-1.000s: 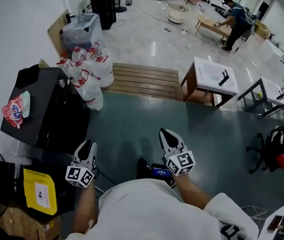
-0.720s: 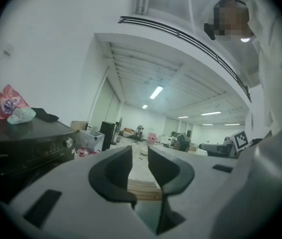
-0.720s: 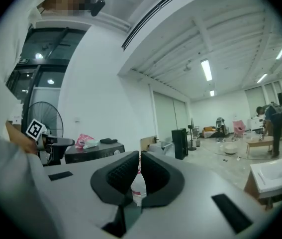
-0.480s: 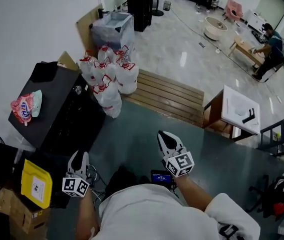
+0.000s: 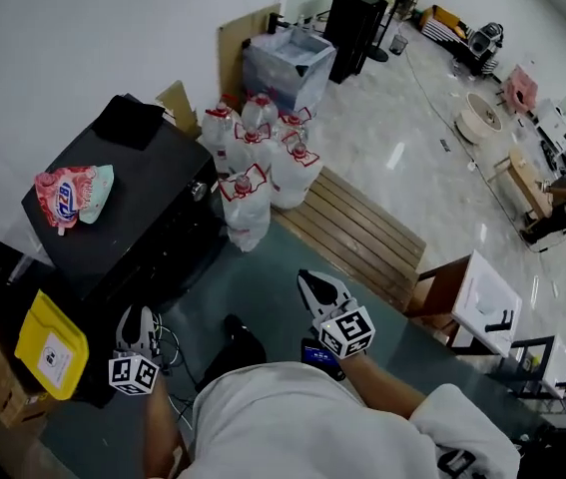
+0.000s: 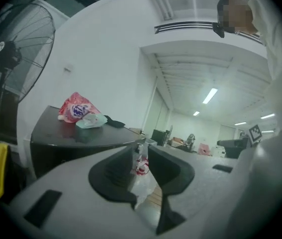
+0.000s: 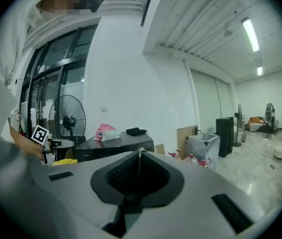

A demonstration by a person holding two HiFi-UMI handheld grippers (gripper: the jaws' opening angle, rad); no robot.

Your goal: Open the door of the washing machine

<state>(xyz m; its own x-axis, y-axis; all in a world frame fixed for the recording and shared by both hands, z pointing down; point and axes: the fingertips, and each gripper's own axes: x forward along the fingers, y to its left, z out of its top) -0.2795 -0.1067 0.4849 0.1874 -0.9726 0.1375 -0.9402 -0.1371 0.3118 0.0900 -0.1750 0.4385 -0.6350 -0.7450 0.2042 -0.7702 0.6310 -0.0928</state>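
Washing machine (image 5: 128, 193) at my left, left hand-held gripper (image 5: 140, 321) jaws apart and empty, right hand-held gripper (image 5: 314, 282) jaws together.

The washing machine (image 5: 133, 183) is black; the pouch (image 5: 71, 193) on it is pink, red and mint. The near-left container (image 5: 51, 345) is yellow; the far bags (image 5: 292, 173) are white with red.

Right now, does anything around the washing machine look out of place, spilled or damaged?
Nothing spilled or damaged shows. A crumpled pink packet lies on top of the washing machine, and tied white bags are heaped on the floor right beside it, which looks cluttered.
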